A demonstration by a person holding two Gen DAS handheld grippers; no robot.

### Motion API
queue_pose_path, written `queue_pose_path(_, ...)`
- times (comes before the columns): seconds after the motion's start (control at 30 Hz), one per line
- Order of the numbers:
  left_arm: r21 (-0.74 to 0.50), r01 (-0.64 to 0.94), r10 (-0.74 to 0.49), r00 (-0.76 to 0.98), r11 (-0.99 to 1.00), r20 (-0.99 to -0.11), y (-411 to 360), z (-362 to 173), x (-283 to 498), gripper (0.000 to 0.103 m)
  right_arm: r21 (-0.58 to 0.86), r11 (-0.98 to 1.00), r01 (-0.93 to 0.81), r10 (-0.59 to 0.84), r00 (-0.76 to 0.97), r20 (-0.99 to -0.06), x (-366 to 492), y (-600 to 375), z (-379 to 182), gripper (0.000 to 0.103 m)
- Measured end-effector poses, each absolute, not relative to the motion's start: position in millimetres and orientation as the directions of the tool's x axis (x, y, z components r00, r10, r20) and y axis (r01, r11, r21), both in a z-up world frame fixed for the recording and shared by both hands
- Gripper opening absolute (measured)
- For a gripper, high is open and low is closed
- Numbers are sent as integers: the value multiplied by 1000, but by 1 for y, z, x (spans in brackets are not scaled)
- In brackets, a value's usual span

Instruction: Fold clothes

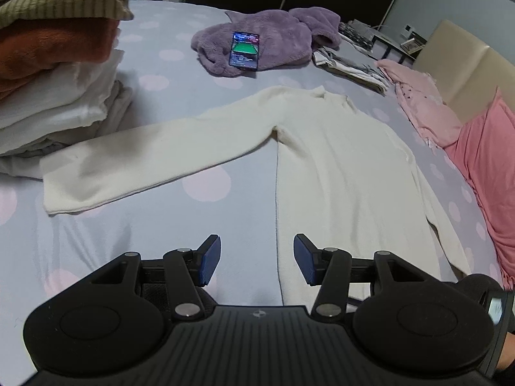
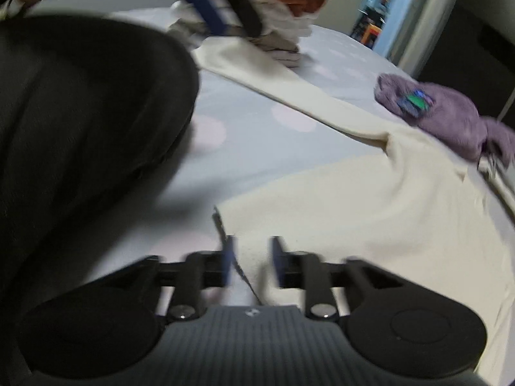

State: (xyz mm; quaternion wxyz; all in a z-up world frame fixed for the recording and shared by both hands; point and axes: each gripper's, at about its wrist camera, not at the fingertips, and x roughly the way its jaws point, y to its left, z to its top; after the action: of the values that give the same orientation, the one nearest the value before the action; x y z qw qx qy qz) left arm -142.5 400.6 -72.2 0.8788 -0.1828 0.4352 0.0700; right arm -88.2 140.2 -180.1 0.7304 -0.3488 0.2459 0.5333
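A cream long-sleeved sweater (image 1: 338, 167) lies flat on the dotted light-blue bed sheet (image 1: 145, 244), with one sleeve stretched out to the left. My left gripper (image 1: 257, 259) hovers low over the sweater's lower left edge, open, and that edge runs between its blue pads (image 1: 210, 259) without being touched. The right wrist view is blurred. There my right gripper (image 2: 253, 262) is open over the hem corner of the sweater (image 2: 370, 218); the cloth edge lies between the jaws, unpressed. The left gripper's black body (image 2: 96, 122) fills the left of that view.
A stack of folded clothes (image 1: 54, 74) stands at the left. Further back lies a purple fleece (image 1: 283, 32) with a lit phone (image 1: 244, 50) on it. Patterned cloth (image 1: 351, 64) and pink garments (image 1: 482, 167) line the right side by a beige headboard (image 1: 460, 74).
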Motion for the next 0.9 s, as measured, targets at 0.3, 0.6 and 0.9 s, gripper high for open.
queue_pose_path(0.3, -264, -267, -58, 593, 927, -803, 390, -82, -139, 48, -506, -2, -863, 614, 398, -681, -132, 171, -210, 42)
queue_pose_path(0.6, -312, -321, -63, 599, 894, -798, 405, -84, -145, 48, -329, 104, -939, 673, 310, -671, -103, 161, -178, 3)
queue_pose_path(0.9, -323, -327, -79, 584, 888, -808, 405, -90, -141, 48, -168, 123, -978, 716, 204, -668, -91, 128, -156, 3)
